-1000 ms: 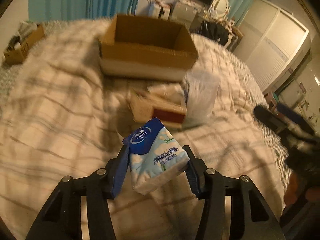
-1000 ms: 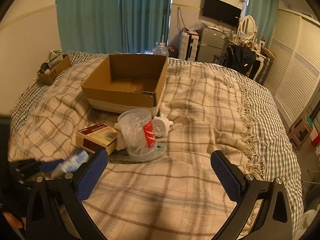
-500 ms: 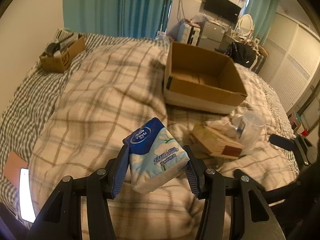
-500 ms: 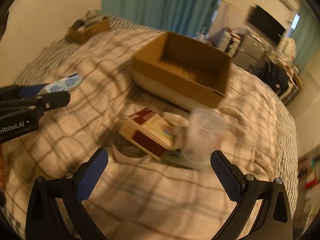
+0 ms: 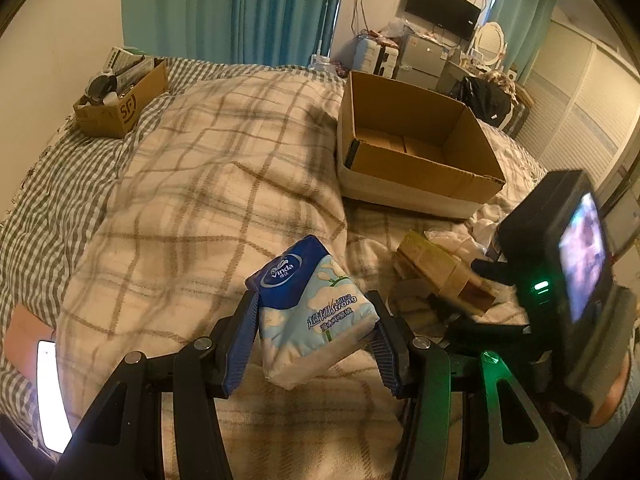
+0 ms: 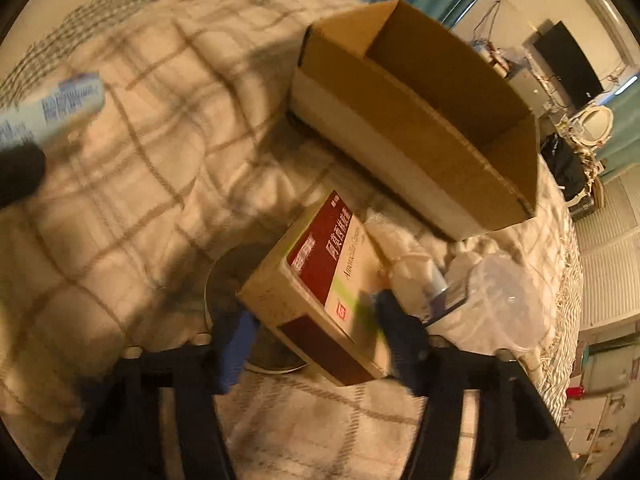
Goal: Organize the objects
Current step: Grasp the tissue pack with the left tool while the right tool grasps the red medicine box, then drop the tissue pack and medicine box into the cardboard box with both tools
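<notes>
My left gripper (image 5: 314, 336) is shut on a blue and white Vinda tissue pack (image 5: 296, 280), held above the checked blanket; the same pack shows at the left edge of the right wrist view (image 6: 52, 108). My right gripper (image 6: 316, 340) is low over the pile, its jaws closing on a red and beige medicine box (image 6: 320, 280), which fills the gap between the blue pads. That box (image 5: 440, 276) lies right of the tissue pack in the left wrist view. An open cardboard box (image 5: 400, 196) (image 6: 400, 140) stands empty behind the pile.
A clear plastic cup (image 6: 504, 304) and a white item (image 6: 416, 276) lie right of the medicine box, on a grey round disc (image 6: 228, 280). A small carton of clutter (image 5: 120, 104) sits far left. A lit phone (image 5: 48, 392) lies at the near left.
My right gripper dropped and rolled toward the pile, and its wide jaws narrowed around the medicine box. The left gripper swung left with the tissue pack, then held still.
</notes>
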The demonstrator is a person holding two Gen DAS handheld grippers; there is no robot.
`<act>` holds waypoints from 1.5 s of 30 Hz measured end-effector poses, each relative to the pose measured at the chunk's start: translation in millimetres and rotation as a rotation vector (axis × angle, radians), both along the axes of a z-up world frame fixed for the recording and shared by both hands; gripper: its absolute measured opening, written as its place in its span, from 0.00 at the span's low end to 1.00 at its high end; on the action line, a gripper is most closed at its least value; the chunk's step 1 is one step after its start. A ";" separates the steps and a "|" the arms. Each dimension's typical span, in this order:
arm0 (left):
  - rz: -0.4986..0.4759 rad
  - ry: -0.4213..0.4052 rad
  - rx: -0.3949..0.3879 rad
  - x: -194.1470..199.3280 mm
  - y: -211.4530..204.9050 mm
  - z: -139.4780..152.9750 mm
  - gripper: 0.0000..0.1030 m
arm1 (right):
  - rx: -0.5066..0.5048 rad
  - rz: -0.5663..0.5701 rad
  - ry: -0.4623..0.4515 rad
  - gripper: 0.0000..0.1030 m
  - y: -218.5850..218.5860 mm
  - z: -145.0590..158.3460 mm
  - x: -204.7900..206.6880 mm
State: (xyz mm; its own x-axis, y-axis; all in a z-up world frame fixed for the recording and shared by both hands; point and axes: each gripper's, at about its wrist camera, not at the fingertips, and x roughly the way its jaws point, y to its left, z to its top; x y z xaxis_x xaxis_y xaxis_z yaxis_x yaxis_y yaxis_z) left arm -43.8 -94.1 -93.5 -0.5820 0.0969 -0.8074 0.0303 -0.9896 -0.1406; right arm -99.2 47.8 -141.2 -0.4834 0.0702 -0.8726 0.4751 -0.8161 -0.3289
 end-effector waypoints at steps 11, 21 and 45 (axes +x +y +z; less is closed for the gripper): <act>-0.030 0.058 0.006 2.3 9.4 29.8 0.52 | -0.327 0.004 0.110 0.27 32.0 103.6 26.8; -0.120 0.208 -0.035 -46.3 48.8 101.8 0.52 | -0.364 -0.006 0.295 0.27 59.7 187.5 -1.5; -0.255 0.141 -0.065 -248.3 113.2 16.2 0.66 | -0.497 -0.174 0.228 0.31 113.1 117.7 -192.5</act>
